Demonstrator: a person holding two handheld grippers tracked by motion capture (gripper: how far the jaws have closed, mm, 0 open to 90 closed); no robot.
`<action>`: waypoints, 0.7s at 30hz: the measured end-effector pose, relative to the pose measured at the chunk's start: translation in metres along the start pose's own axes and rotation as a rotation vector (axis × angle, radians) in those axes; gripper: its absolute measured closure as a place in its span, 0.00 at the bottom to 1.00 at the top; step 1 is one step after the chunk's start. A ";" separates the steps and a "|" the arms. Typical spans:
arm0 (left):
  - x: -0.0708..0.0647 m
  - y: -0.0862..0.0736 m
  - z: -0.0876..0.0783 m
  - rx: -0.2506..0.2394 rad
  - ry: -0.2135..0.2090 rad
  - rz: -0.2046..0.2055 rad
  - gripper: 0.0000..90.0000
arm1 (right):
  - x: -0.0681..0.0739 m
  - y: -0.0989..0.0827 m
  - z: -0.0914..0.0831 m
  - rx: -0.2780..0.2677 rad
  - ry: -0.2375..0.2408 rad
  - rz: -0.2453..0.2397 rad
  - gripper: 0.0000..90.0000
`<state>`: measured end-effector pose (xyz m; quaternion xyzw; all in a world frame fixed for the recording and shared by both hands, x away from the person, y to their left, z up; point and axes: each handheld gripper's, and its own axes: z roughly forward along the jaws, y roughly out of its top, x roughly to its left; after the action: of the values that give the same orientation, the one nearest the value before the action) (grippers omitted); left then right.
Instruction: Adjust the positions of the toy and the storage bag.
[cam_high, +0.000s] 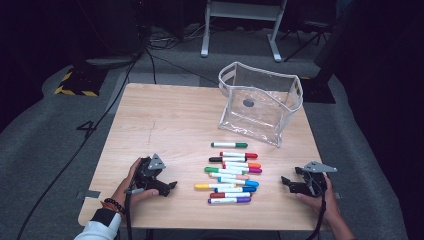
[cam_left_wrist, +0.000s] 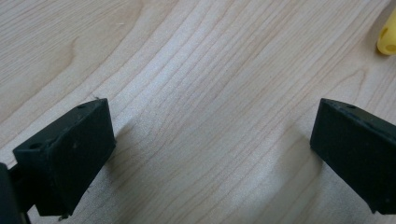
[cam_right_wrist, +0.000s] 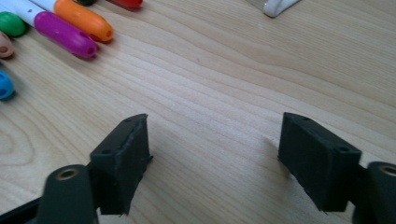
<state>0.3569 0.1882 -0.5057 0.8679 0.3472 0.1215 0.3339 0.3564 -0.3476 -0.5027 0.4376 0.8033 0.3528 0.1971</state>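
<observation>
The markers (cam_high: 231, 172) are laid in a loose row on the table (cam_high: 165, 120), between the left gripper (cam_high: 171, 185) and the right gripper (cam_high: 284, 180). Both grippers are held open and empty, with bare wood between the jaws. A clear pouch (cam_high: 260, 102) is placed behind the markers, well apart from both hands.

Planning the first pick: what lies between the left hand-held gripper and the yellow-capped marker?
Bare light wood tabletop. In the high view, nothing sits between the open left hand-held gripper and the yellow-capped white marker; the left gripper view shows the same.
</observation>
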 end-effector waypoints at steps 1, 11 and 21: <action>0.000 0.000 0.000 0.000 0.000 0.000 0.00 | 0.000 0.000 0.000 0.004 -0.007 0.003 0.25; 0.002 -0.001 -0.002 0.009 -0.013 0.019 0.00 | -0.001 0.002 0.001 0.013 -0.013 0.006 0.22; 0.012 0.007 -0.004 -0.006 -0.047 -0.014 0.21 | -0.004 0.014 0.002 0.017 -0.013 -0.031 0.29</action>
<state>0.3680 0.1945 -0.4984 0.8669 0.3452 0.1000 0.3455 0.3671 -0.3450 -0.4935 0.4289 0.8116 0.3402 0.2039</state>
